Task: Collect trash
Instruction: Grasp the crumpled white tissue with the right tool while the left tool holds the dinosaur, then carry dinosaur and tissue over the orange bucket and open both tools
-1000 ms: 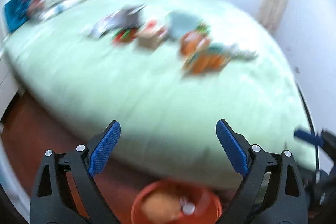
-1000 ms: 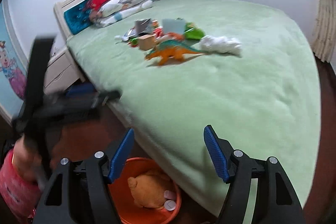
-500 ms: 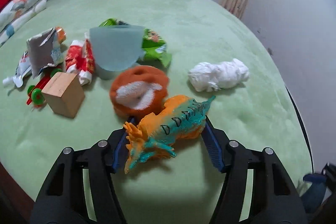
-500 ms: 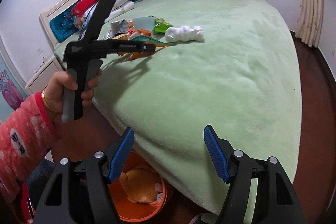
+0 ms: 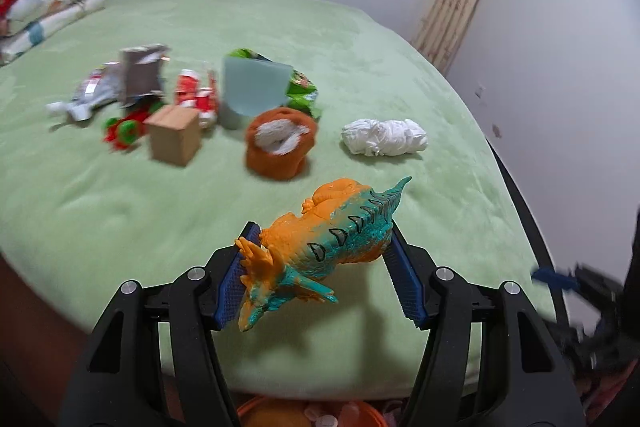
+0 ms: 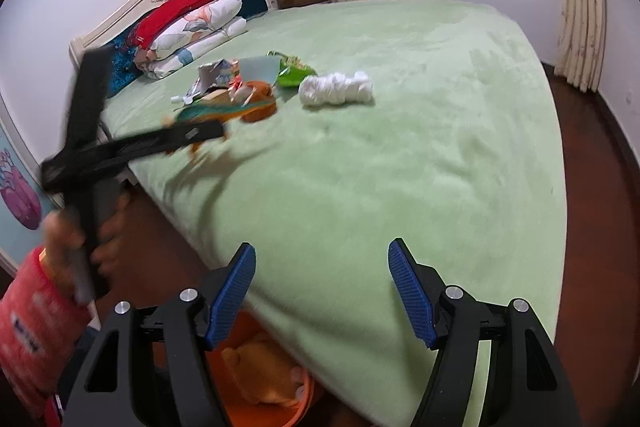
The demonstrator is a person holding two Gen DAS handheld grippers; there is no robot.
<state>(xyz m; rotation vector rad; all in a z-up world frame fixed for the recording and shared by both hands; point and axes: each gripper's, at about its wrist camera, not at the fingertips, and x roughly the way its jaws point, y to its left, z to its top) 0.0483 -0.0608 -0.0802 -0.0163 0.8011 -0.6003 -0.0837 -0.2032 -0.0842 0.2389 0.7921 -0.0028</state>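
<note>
An orange and teal toy dinosaur [image 5: 340, 223] hangs above the near part of the green bed [image 5: 120, 219], and my left gripper [image 5: 320, 247] is shut on its body. From the right wrist view the dinosaur [image 6: 216, 113] shows blurred at the tip of that tool, held by a hand [image 6: 80, 239] in a red sleeve. A white crumpled tissue [image 5: 384, 137] lies just beyond. A green snack bag [image 5: 302, 91], a red wrapper [image 5: 196, 93] and a silver wrapper [image 5: 140, 75] lie farther back. My right gripper [image 6: 322, 267] stands open over the bed's edge, nothing between its fingers.
An orange bucket [image 6: 296, 411] with a plush toy [image 6: 260, 371] in it stands on the floor below the bed's edge. On the bed are also a cardboard box [image 5: 174, 135], an orange plush piece [image 5: 280, 143] and a pale blue cup [image 5: 252, 91]. Pillows [image 6: 192, 27] lie at the headboard.
My left gripper went from open above the bucket to the pile, shut on the dinosaur, and has lifted it back toward the bed's near edge. The right gripper stays open.
</note>
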